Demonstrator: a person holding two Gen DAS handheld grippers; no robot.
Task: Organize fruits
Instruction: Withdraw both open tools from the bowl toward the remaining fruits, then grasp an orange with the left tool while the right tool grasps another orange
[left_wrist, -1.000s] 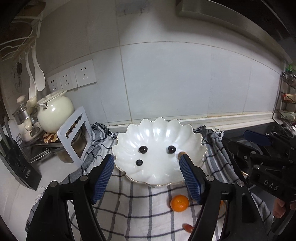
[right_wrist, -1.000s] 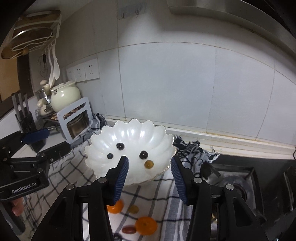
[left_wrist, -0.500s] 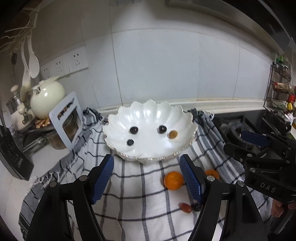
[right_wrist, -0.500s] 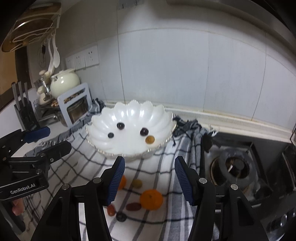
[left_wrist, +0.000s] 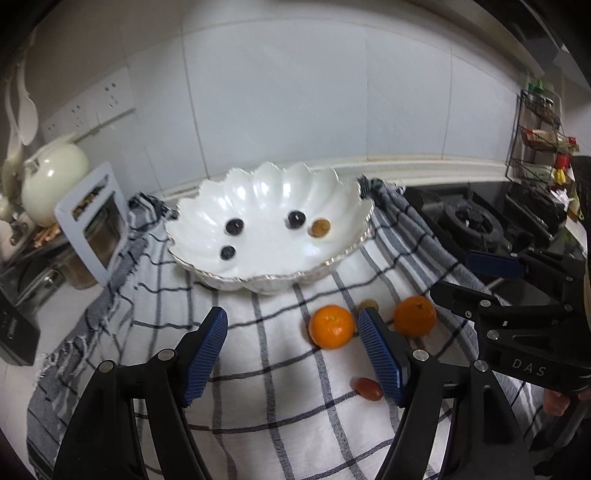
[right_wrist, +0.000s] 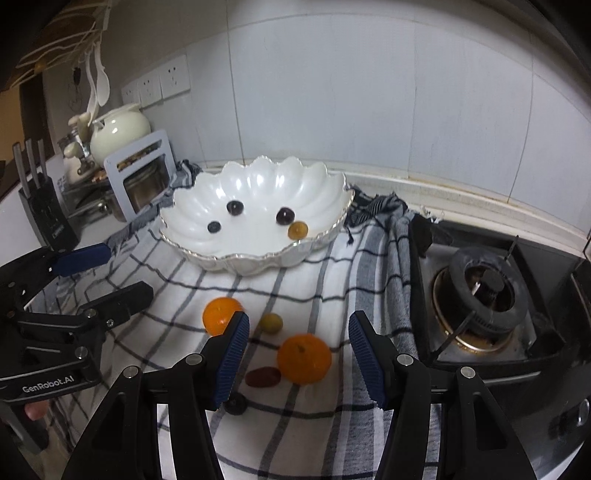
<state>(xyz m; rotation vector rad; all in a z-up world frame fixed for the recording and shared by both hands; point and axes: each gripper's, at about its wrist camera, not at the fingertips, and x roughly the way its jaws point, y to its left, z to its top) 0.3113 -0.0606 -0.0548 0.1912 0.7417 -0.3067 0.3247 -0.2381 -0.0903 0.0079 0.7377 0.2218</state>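
A: Blue-padded jaws of the right gripper (right_wrist: 295, 354) are noted nearest, parted fairly wide with nothing held; an orange (right_wrist: 304, 358) lies on the cloth (right_wrist: 295, 435) in the gap ahead of them, untouched. The framing suggests this fruit is being lined up for a pick.

B: Left gripper (left_wrist: 291, 354) is recorded likewise: jaws wide, empty, bare cloth between them. A second orange (left_wrist: 331, 326) sits just inside its right pad, not clamped.

A: Loose fruit near the grippers is logged: a red oblong fruit (right_wrist: 263, 376) touching or just beside the first orange, its long axis lying across the view, slightly raised to the right; a dark round one (right_wrist: 235, 403) partly hidden behind the right gripper's left pad; a small yellowish one (right_wrist: 270, 323) between the two oranges. Stem dimple of the first orange is turned upward.

B: Cloth appears to be spread so that round fruit is kept from rolling off the counter; that is a judgement only.

A: Farther back, the bowl (right_wrist: 314, 177) stands on the cloth, upright, mouth up. Three dark berries (right_wrist: 235, 207) and one amber fruit (right_wrist: 297, 229) are already inside.

B: Task is judged partly done: five pieces remain outside. Beyond the bowl only the tiled wall (right_wrist: 369, 92) is seen; a burner (right_wrist: 480, 291) is off to the right.
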